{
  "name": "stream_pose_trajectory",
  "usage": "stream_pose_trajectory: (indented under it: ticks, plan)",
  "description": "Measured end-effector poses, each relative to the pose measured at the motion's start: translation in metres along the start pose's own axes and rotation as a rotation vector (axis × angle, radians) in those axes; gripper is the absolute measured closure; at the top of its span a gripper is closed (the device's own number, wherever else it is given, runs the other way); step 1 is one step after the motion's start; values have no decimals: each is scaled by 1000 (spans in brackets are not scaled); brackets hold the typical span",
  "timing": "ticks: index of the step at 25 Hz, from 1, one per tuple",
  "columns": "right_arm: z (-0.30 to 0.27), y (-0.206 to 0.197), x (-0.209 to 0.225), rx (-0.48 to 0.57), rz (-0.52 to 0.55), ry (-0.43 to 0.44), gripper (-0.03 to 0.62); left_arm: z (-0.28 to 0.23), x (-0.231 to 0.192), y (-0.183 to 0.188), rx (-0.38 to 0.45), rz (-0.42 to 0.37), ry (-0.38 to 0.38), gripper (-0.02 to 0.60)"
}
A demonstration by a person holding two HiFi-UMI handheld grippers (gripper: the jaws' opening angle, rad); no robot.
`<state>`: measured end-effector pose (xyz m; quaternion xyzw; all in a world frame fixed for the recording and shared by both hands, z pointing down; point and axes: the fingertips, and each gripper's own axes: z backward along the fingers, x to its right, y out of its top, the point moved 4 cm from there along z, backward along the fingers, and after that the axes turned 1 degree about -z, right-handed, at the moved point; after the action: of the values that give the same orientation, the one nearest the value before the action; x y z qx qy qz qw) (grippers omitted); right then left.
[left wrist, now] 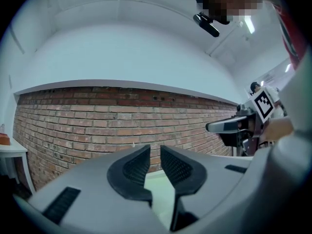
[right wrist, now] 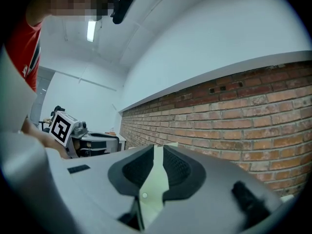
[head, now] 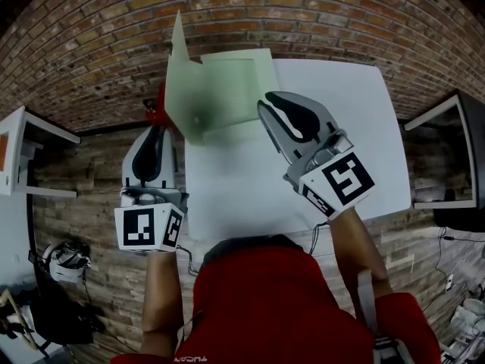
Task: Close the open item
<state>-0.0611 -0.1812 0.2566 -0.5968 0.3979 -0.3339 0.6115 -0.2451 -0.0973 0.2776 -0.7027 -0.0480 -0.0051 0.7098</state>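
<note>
A pale green cardboard box (head: 220, 97) stands open at the far left corner of the white table (head: 341, 127), one flap (head: 179, 40) pointing up. My left gripper (head: 157, 130) hangs off the table's left edge beside the box; in the left gripper view (left wrist: 155, 151) a narrow slit shows between its jaws, with nothing in it. My right gripper (head: 265, 105) is over the table with its tips at the box's right edge. Its jaws (right wrist: 158, 150) are nearly together, and the green box (right wrist: 153, 179) shows through the slit.
A brick wall (head: 303, 14) runs behind the table. Something red (head: 154, 112) sits by the box's left side. A white side table (head: 19, 150) stands at the left and a dark one (head: 455, 158) at the right. Wood floor surrounds them.
</note>
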Motion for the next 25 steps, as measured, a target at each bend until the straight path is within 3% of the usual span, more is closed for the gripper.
stream_pose_trajectory:
  ticks: [2,4,11,25]
  plan:
    - [-2,-5,1,-16,-10,-1,525,-2,-2,-5,-12,0,-8,482]
    - [-4,-12,3,-40,-30,0,466,-5,-3,-9,-24,-3,-11,454]
    - [-6,-43,20,-128,-102,-60,387,-20,-9,-26,-78,-18,-20,350]
    - [-1,-150,63,-359,-270,-156,356,-55,-10,-45,-150,-40,-46,331]
